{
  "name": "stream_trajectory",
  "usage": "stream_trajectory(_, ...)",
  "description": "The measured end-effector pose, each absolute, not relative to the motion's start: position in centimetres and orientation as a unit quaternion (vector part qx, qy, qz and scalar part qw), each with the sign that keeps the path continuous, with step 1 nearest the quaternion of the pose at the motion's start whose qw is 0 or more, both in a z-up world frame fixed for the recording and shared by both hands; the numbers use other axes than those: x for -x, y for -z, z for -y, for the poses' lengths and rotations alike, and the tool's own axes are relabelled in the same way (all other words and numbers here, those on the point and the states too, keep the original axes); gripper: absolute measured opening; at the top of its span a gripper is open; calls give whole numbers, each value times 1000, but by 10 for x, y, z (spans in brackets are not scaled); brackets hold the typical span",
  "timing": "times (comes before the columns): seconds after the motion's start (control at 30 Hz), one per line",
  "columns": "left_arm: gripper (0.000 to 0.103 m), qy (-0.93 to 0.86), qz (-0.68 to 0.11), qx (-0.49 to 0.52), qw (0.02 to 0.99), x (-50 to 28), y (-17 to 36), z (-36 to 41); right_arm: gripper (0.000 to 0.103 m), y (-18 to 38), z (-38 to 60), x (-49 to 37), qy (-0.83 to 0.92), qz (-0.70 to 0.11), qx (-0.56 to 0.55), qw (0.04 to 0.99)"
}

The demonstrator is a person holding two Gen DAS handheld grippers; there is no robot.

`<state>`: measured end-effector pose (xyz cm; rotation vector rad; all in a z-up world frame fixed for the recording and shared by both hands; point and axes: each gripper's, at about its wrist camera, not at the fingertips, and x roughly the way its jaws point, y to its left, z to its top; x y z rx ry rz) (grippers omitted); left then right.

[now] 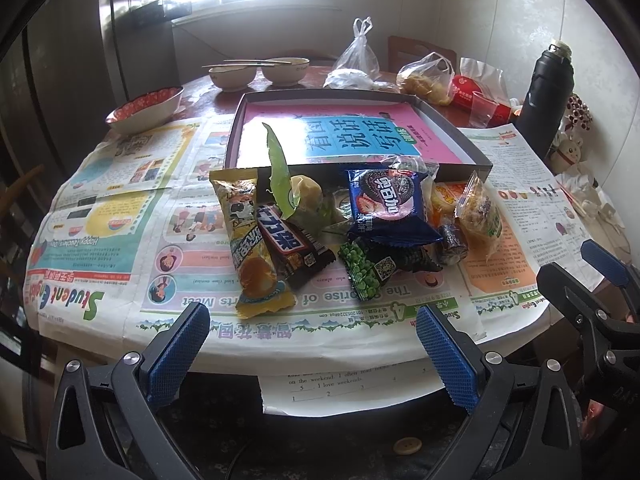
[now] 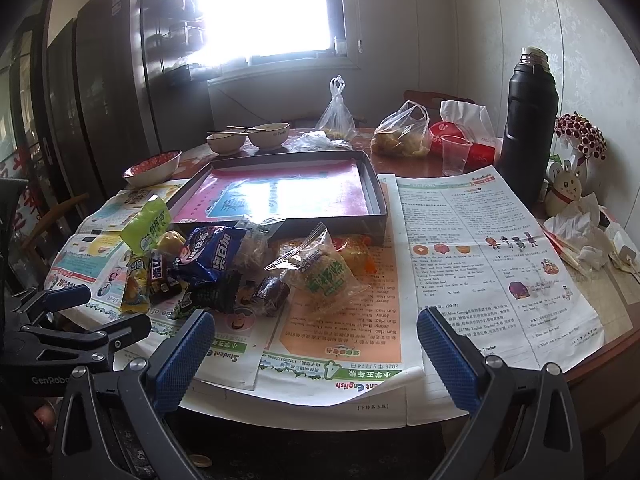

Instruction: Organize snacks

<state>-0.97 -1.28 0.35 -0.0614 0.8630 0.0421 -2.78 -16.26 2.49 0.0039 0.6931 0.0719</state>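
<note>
A pile of snack packets lies on the newspaper-covered table in front of a shallow dark box (image 1: 476, 152) (image 2: 378, 196) with a pink book inside. In the pile are a yellow cake packet (image 1: 248, 240), a brown chocolate bar (image 1: 292, 244), a blue Oreo packet (image 1: 386, 204) (image 2: 208, 256), a green pea packet (image 1: 366, 270) and a clear pastry packet (image 1: 478, 212) (image 2: 324, 276). My left gripper (image 1: 312, 344) stands open at the table's near edge, below the pile, holding nothing. My right gripper (image 2: 316, 344) is open too, to the right of the pile, also holding nothing.
At the back stand two bowls with chopsticks (image 1: 256, 70), a red patterned bowl (image 1: 146, 108), plastic bags (image 1: 356, 64), a plastic cup (image 2: 454, 156) and a black flask (image 2: 528, 128). Crumpled tissues (image 2: 580, 232) lie at the right edge. Newspaper overhangs the near edge.
</note>
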Motion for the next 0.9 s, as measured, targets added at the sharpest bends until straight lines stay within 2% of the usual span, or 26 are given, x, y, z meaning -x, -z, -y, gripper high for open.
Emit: stream_trajectory(0.9,103,-47,-423,62,903,2,2,-24,102,-20,163,13,-32,-351,-4,936)
